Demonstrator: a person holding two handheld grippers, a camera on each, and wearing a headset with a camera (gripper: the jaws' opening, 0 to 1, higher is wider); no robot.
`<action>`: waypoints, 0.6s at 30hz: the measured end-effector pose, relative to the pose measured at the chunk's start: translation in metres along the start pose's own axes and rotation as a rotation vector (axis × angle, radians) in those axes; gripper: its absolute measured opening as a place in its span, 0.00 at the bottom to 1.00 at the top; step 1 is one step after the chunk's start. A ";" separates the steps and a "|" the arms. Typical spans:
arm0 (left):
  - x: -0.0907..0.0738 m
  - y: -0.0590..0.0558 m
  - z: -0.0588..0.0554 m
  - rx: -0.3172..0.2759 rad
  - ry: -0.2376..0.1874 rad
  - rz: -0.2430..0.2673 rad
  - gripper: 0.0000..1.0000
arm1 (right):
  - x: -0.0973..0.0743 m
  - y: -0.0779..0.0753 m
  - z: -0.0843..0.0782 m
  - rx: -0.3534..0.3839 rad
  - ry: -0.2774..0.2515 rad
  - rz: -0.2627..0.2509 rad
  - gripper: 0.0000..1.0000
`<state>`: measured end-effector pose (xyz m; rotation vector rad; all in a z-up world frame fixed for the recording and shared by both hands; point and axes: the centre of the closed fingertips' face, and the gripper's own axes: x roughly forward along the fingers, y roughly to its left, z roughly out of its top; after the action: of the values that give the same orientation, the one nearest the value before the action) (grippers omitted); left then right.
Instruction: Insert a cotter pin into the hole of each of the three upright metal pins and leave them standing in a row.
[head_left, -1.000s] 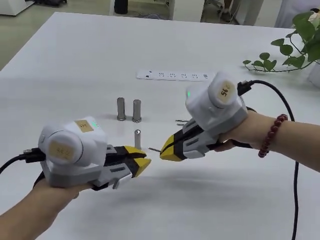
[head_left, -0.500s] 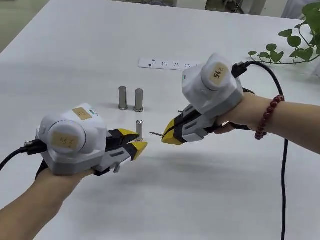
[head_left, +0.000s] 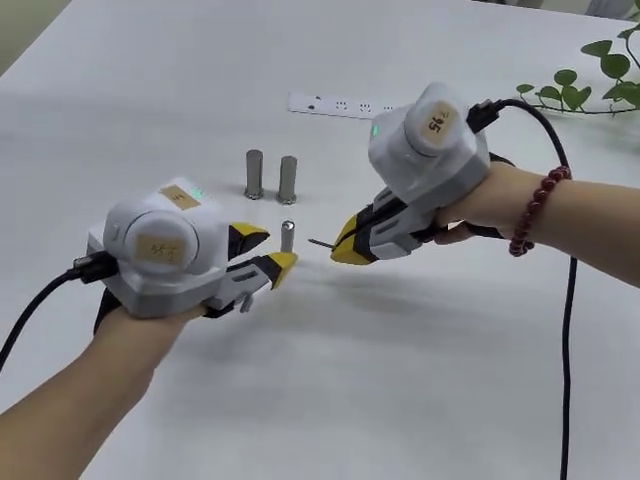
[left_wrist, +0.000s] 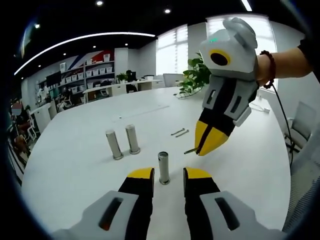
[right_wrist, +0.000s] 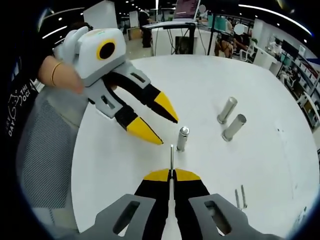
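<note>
– Risk is to be weighed first: how is the near metal pin placed?

– It is stood upright and alone, just at the tips of the left gripper. Those jaws are held apart and are not closed on it. If it is nudged before it is steadied, it could be toppled.

– And what would it be nudged by?

– By the cotter pin, which is clamped in the shut jaws of the right gripper. It is aimed at the pin's top from the right, just short of it. The hole cannot be made out, so a glancing miss or a bent leg is to be feared.

– What room is left?

– Bare table is offered near and right. One far metal pin and its neighbour are stood side by side farther off, apart from the work. Spare cotter pins are laid farther right. No table edge is close by.
</note>
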<state>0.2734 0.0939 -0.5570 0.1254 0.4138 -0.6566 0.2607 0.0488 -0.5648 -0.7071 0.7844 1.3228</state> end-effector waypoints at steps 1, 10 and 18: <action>0.002 0.001 -0.001 -0.003 0.001 0.004 0.21 | 0.001 -0.002 0.001 -0.006 0.001 -0.004 0.00; 0.021 0.006 -0.011 0.003 0.036 0.034 0.20 | 0.008 -0.013 -0.001 -0.030 0.014 -0.008 0.00; 0.030 0.012 -0.015 0.031 0.051 0.037 0.15 | 0.011 -0.017 0.000 -0.048 0.023 0.006 0.00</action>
<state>0.2972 0.0896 -0.5832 0.1791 0.4494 -0.6240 0.2787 0.0531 -0.5741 -0.7601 0.7758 1.3445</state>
